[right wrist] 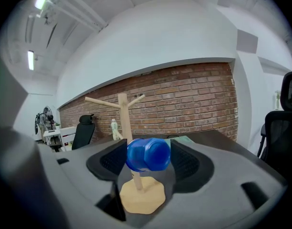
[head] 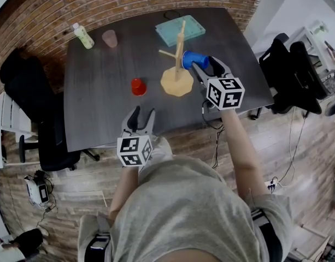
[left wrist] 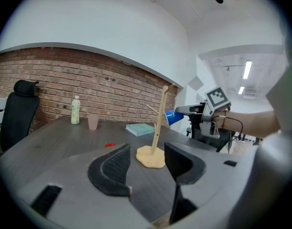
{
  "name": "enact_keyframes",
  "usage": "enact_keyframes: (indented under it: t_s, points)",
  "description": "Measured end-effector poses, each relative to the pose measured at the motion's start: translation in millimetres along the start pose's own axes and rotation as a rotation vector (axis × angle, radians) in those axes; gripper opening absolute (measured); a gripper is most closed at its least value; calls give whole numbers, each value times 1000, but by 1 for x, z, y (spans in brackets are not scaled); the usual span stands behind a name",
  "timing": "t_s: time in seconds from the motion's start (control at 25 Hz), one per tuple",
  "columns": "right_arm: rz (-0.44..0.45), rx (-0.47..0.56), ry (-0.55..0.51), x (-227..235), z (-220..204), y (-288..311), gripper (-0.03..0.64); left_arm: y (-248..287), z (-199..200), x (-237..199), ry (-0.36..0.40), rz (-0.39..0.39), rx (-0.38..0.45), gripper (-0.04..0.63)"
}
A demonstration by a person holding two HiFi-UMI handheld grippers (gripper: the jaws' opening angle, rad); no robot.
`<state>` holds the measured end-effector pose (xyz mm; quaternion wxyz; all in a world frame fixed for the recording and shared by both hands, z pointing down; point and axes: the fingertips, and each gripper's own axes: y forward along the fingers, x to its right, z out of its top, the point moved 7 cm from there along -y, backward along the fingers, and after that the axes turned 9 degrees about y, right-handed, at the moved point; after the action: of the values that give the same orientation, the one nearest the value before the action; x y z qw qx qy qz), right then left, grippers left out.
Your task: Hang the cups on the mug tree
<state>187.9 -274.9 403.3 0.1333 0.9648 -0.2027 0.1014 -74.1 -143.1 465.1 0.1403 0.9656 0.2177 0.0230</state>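
A wooden mug tree (head: pixel 176 82) stands on the dark table (head: pixel 101 108), right of its middle. A blue cup (head: pixel 193 59) lies on its side at one of the tree's right pegs. My right gripper (head: pixel 204 64) is open around it, and the cup (right wrist: pixel 148 154) fills most of the gap between the pads, in front of the tree's pole (right wrist: pixel 123 109). A small red cup (head: pixel 138 86) stands upside down left of the tree's base. My left gripper (head: pixel 141 113) hovers at the table's near edge, open and empty (left wrist: pixel 148 163), pointing toward the tree (left wrist: pixel 157 128).
A pink cup (head: pixel 109 37) and a pale green bottle (head: pixel 83 35) stand at the far left of the table. A teal box (head: pixel 180 29) lies behind the tree. Black office chairs stand left (head: pixel 30 102) and right (head: pixel 290 70) of the table.
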Motion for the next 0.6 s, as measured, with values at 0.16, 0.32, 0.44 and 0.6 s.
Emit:
enact_keyframes:
  t_s: [0.16,0.32,0.44,0.6]
  points:
    - [-16,-5,9,-1,-8,-6,267,3,3,-8,1,3,5,215]
    - [-30,1,4,-4,-16,-17,267,12,4,-14,3,6,2,215]
    - [-40,16,-6,-7,-22,-25,265,20,3,-18,10,2,-5,215]
    - [-42,28,-21,-15,-32,-32,264,33,1,-27,25,2,-19,215]
